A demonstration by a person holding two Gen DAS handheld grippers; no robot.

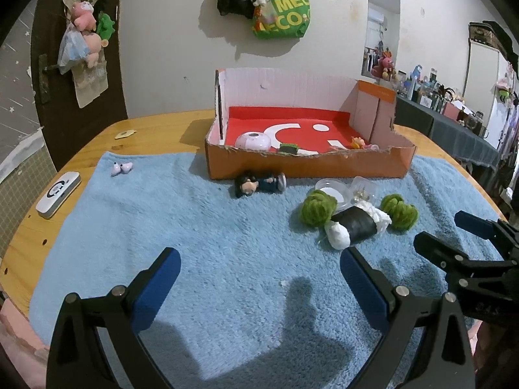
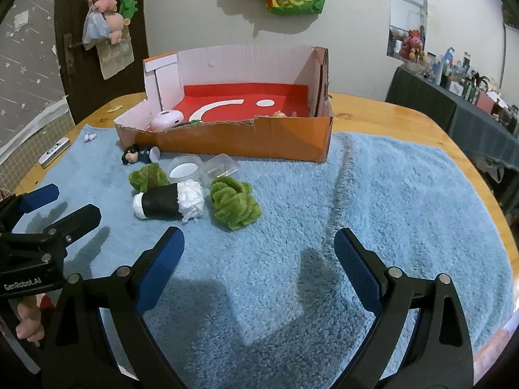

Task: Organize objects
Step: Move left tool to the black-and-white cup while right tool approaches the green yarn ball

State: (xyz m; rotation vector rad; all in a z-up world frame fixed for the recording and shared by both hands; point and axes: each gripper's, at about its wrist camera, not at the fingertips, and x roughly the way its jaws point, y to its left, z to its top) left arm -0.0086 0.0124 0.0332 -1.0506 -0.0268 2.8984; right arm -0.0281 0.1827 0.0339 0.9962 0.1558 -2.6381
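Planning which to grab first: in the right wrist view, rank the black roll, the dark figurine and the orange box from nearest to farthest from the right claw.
From the right claw:
1. Black roll, ahead-left on the towel.
2. Dark figurine, farther left, by the box's front.
3. Orange box, at the back.

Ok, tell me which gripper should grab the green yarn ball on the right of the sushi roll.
Right gripper: probably best. It is open, and that green yarn ball lies just ahead; the left gripper sits farther left.

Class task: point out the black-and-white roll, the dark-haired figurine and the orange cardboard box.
black-and-white roll (image 2: 162,201), right wrist view, black middle band.
dark-haired figurine (image 1: 248,186), left wrist view, its face.
orange cardboard box (image 2: 233,141), right wrist view, front wall.
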